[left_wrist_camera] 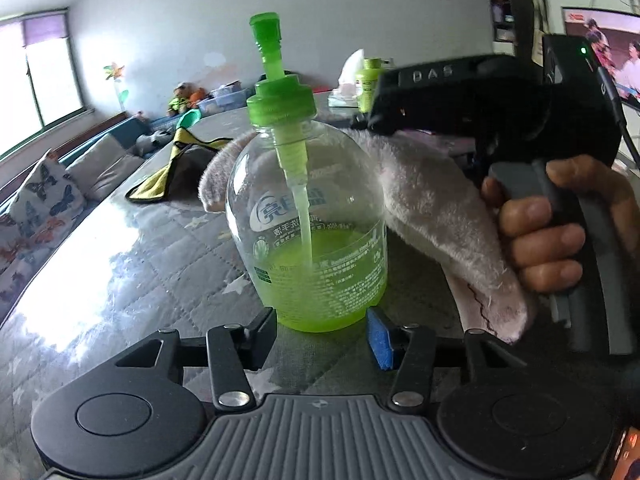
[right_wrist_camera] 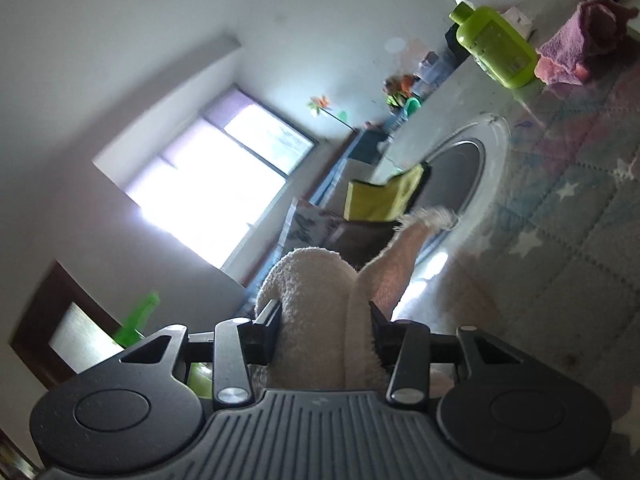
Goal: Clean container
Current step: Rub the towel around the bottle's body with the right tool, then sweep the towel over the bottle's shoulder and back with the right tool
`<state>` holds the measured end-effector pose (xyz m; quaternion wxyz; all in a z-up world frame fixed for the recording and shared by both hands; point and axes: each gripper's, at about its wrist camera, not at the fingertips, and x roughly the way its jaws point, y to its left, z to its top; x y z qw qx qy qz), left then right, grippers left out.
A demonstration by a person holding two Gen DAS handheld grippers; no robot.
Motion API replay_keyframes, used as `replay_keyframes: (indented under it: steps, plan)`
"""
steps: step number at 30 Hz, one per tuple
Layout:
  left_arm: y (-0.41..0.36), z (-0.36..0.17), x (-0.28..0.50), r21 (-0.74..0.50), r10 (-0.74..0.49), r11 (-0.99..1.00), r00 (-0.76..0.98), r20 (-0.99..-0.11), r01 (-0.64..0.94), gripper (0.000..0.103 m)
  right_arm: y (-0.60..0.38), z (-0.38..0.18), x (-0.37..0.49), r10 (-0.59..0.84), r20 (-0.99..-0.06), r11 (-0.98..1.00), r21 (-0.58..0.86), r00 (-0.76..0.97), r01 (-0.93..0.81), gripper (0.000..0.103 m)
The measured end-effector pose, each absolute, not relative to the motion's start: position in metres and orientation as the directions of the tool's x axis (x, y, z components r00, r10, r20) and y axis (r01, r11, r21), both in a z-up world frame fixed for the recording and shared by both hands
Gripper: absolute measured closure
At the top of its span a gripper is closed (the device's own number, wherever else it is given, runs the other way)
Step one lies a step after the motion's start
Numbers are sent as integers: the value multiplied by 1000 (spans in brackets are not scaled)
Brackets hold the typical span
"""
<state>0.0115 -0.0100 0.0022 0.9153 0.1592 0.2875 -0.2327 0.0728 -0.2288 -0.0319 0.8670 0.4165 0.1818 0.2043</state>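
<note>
On the far left of the room a sofa (left_wrist_camera: 92, 168) stands under a bright window (left_wrist_camera: 40, 80), with a butterfly-print cushion (left_wrist_camera: 36, 200) leaning on it. Next, on the quilted, star-patterned surface (left_wrist_camera: 160, 256), lies a crumpled yellow and grey cloth (left_wrist_camera: 176, 168).

At the centre stands the soap bottle (left_wrist_camera: 316, 240), upright on the surface: a clear body, a green pump top and green liquid filling roughly the lower third. The left gripper (left_wrist_camera: 326, 332) is open; its two fingers sit low on either side of the bottle's base, the left one close to the bottle wall and the right, blue-padded one just beside it. Contact cannot be confirmed.

Right of the bottle, a fluffy pale towel (left_wrist_camera: 436, 200) wraps around the far side of the bottle's shoulder and hangs down toward the surface. The right gripper (right_wrist_camera: 324, 332) is clamped on this towel, a thick fold of it bunched between the fingers, as its own camera shows. A hand (left_wrist_camera: 560, 232) is wrapped around the grey handle of that black tool.

Farther back on the surface, right of centre, stands a second green bottle (right_wrist_camera: 496, 46), and just beside it lies a pink cloth (right_wrist_camera: 580, 40). A round metal ring (right_wrist_camera: 460, 176) lies flat on the surface with the yellow cloth over its edge. At the far right a screen (left_wrist_camera: 608, 52) shows a picture.
</note>
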Motion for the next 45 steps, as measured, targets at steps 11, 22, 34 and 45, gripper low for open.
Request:
replay_keyframes:
  steps: [11, 22, 34, 45]
  plan:
    - [-22, 4, 15, 113, -222, 925, 760, -611, 361, 29, -219, -36, 81, 508, -252, 630, 761, 824, -155, 60]
    - [2, 3, 17, 137, -321, 860, 728, -605, 492, 31, -217, -35, 81, 535, -247, 618, 767, 808, -175, 60]
    - [8, 1, 14, 147, -371, 822, 713, -594, 551, 33, -220, -30, 79, 565, -134, 557, 790, 814, -257, 60]
    - [-3, 5, 2, 134, -236, 910, 754, -613, 393, 32, -207, -37, 87, 522, -302, 672, 721, 797, -167, 60]
